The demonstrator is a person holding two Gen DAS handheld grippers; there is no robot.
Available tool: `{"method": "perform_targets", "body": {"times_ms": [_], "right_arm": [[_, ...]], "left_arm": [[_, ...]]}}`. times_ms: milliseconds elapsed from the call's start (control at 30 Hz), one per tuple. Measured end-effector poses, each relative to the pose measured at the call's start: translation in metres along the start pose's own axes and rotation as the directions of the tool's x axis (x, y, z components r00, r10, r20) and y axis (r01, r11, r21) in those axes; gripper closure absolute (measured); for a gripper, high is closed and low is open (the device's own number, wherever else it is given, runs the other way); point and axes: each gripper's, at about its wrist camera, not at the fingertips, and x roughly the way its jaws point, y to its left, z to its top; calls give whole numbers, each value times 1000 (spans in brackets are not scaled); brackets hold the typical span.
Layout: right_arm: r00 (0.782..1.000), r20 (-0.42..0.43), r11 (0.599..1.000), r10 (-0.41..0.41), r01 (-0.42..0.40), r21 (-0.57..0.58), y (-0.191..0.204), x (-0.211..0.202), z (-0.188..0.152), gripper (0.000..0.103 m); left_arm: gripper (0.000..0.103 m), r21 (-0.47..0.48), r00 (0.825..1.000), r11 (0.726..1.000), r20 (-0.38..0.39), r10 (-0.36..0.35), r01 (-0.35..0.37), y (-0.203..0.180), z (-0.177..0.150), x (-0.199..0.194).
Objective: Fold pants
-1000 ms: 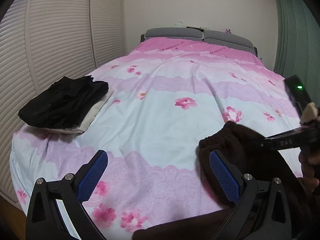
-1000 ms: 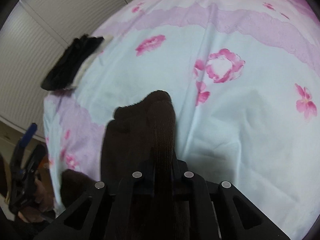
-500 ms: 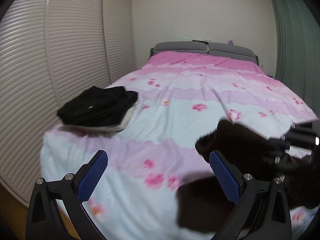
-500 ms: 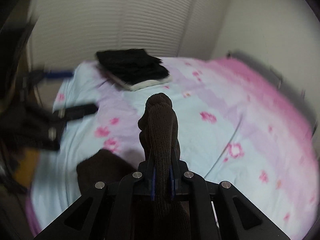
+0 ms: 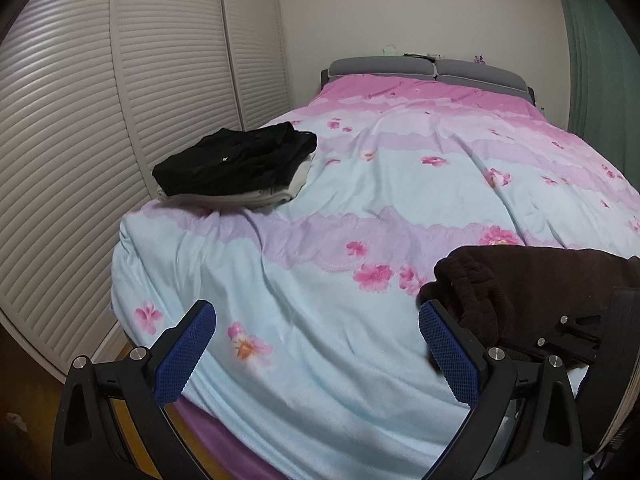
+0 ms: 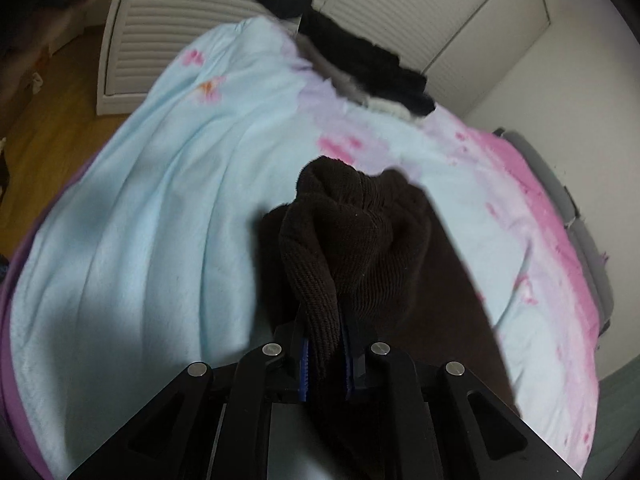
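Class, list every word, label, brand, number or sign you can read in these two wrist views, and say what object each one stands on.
None can be read.
Small white mark on the folded black garment: too small to read; may be a logo.
Small items on the grey headboard: too small and blurred to read.
Brown pants, floral bedspread and louvred wardrobe doors: no text visible.

Both wrist views down onto bed [image 5: 400,184]
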Motion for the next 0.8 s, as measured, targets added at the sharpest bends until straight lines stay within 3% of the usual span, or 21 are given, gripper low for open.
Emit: {"method": "perform_targets", "body": {"times_ms": [233, 367, 400, 500, 600, 633, 700, 800], "right_arm": [[1000, 2, 997, -16, 16, 80, 2, -7, -4, 83], [998, 60, 985, -34, 23, 172, -9, -40, -8, 48], [996, 75, 980, -46, 30, 198, -12, -48, -10, 43], [990, 109, 951, -94, 56, 304, -29, -81, -24, 43], [982, 109, 877, -152, 83, 473, -55, -114, -51, 44], [982, 98, 833, -162, 83, 547, -66, -125, -65, 45], [980, 67, 755, -186, 98, 649, -83, -137, -89, 59], [974, -21, 629, -225, 162, 760, -105, -146, -130, 65]], "left_arm": [[0, -10, 1000, 1000, 0, -21, 21, -2, -2, -5], [0, 9, 998, 998, 8, -65, 65, -20, 0, -13], [0, 13, 997, 997, 13, -71, 71, -25, 1, -14], [0, 17, 990, 991, 31, -136, 136, -49, 6, -18], [0, 40, 978, 979, 48, -201, 199, -78, 10, -18], [0, 48, 975, 976, 55, -214, 212, -85, 11, -18], [0, 78, 962, 963, 72, -264, 259, -111, 10, -16], [0, 130, 949, 946, 73, -308, 297, -140, 6, -10]]}}
